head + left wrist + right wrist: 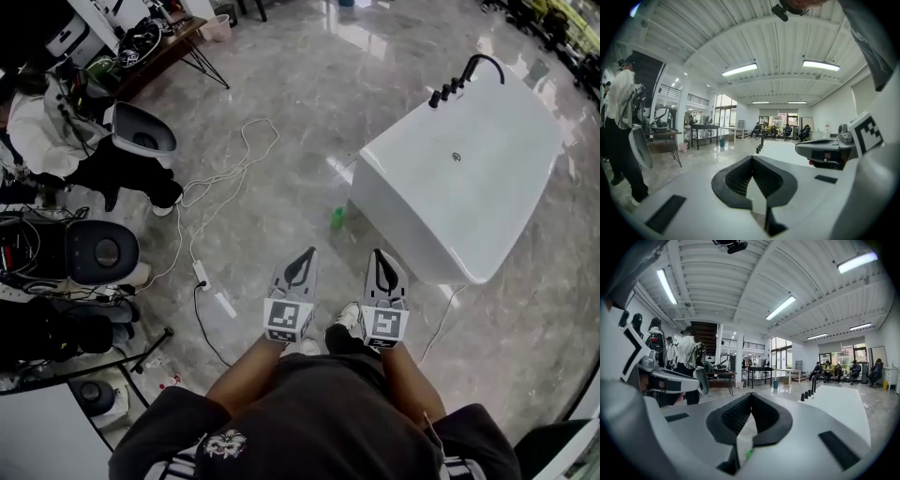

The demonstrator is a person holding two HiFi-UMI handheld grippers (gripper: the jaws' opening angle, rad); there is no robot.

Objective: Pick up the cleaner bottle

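Observation:
A small green cleaner bottle stands on the marble floor beside the near corner of a white bathtub. My left gripper and right gripper are held side by side close to my body, pointing forward, a short way short of the bottle. Neither touches it. Both pairs of jaws meet at the tips with nothing between them, as the left gripper and right gripper show in their own views. A sliver of the green bottle shows low through the right jaws' gap.
The bathtub carries black taps at its far end. White cables and a power strip lie on the floor to the left. Round stools, a seated person and a table crowd the left side.

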